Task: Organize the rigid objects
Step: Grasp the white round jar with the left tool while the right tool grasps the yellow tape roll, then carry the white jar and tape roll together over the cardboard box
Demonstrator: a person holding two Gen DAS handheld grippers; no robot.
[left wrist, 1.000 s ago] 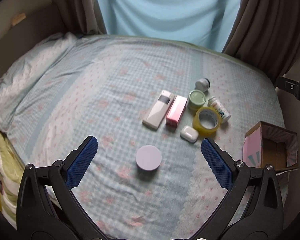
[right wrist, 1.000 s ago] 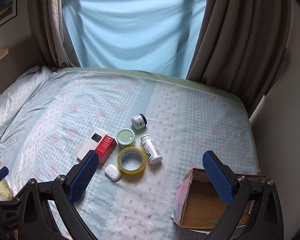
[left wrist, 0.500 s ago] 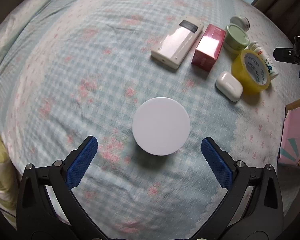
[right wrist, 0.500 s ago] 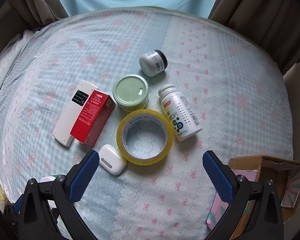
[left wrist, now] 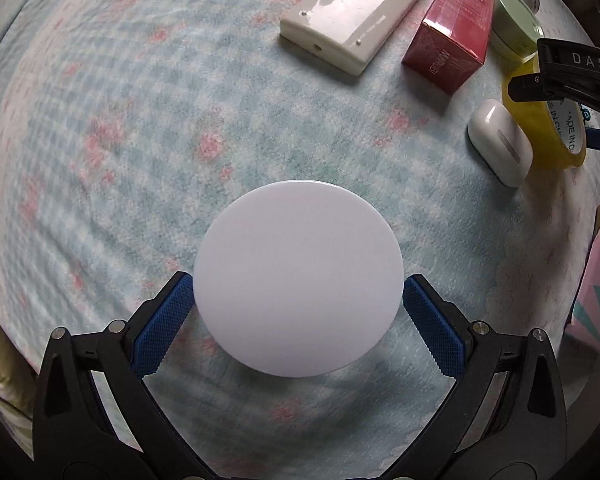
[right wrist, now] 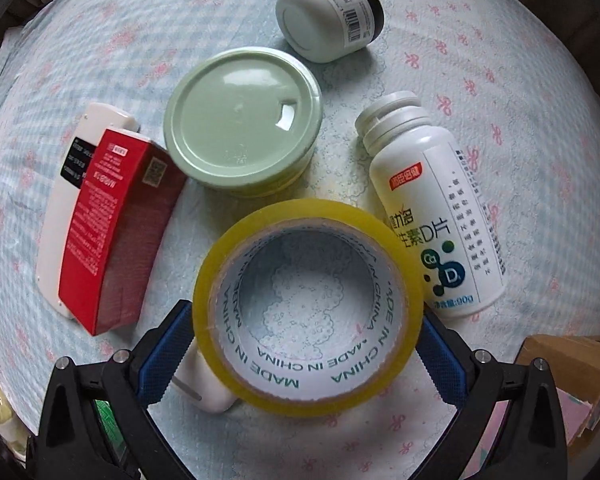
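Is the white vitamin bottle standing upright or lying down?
Lying down: the vitamin bottle rests on its side on the bedsheet, label up, cap end farthest from the camera.

Left gripper [left wrist: 298,306]: black frame, blue ribbed pads [left wrist: 162,326], pointing down; jaws drawn in so the pads sit against opposite sides of the flat white round disc [left wrist: 298,278] between them.
Right gripper [right wrist: 306,346]: same build, angled down; its blue pads [right wrist: 440,360] flank the yellow roll of clear tape [right wrist: 306,306], apparently touching its outer wall on both sides.
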